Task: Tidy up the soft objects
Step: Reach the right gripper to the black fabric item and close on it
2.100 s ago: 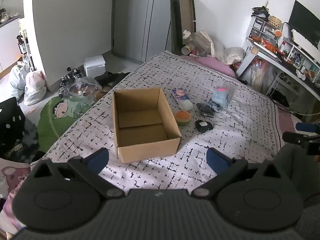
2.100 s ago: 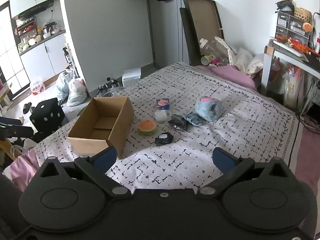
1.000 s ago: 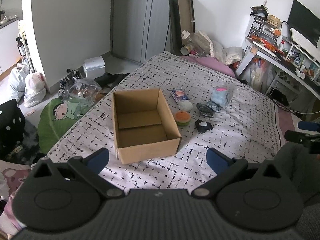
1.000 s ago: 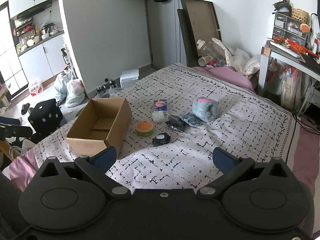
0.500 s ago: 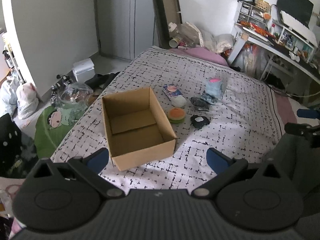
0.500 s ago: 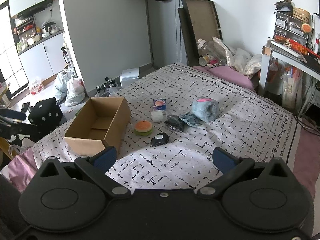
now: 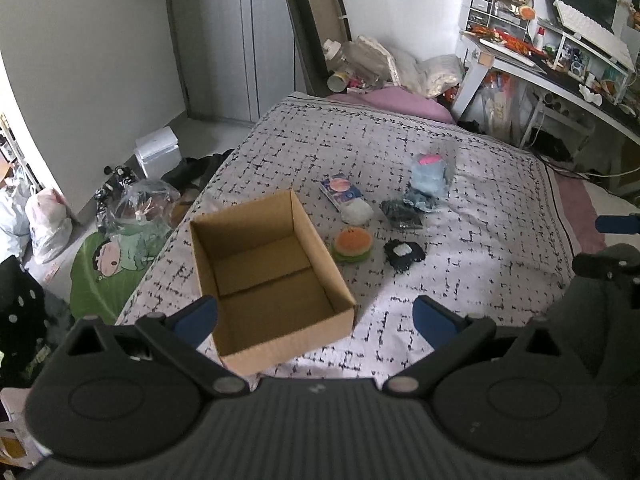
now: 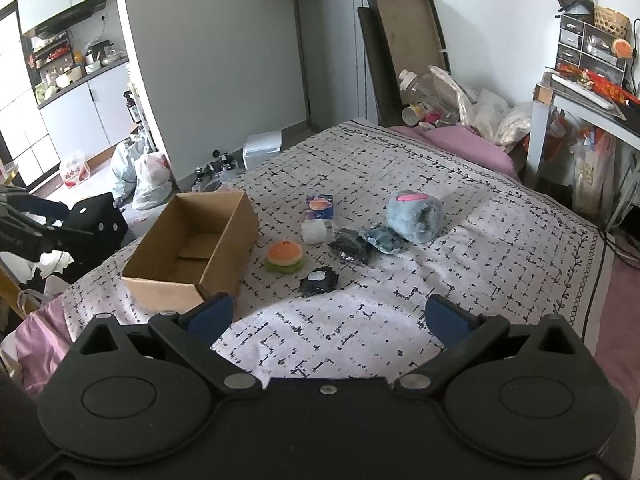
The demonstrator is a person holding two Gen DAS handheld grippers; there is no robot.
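An open, empty cardboard box (image 7: 264, 276) (image 8: 196, 248) sits on the patterned bed. Right of it lie soft items: an orange-and-green burger plush (image 7: 352, 245) (image 8: 285, 256), a small black pouch (image 7: 404, 254) (image 8: 319, 281), a white roll (image 7: 357, 213) beside a blue tissue pack (image 7: 339, 192), a dark crinkled packet (image 7: 401, 213) (image 8: 352, 251) and a fluffy blue plush (image 7: 430, 176) (image 8: 415, 216). My left gripper (image 7: 316, 316) is open and empty, held above the box's near end. My right gripper (image 8: 326, 316) is open and empty, above the bed short of the pouch.
The bed's left edge drops to a floor with bags (image 7: 44, 216), a green cartoon cushion (image 7: 108, 264) and a white appliance (image 7: 156, 152). A pink pillow (image 8: 464, 140) lies at the bed's head. A cluttered desk (image 7: 560, 64) stands to the right.
The left gripper has moved forward and tilted down toward the box, which now sits closer and larger in its view. The right gripper has stayed nearly still. Both remain open.
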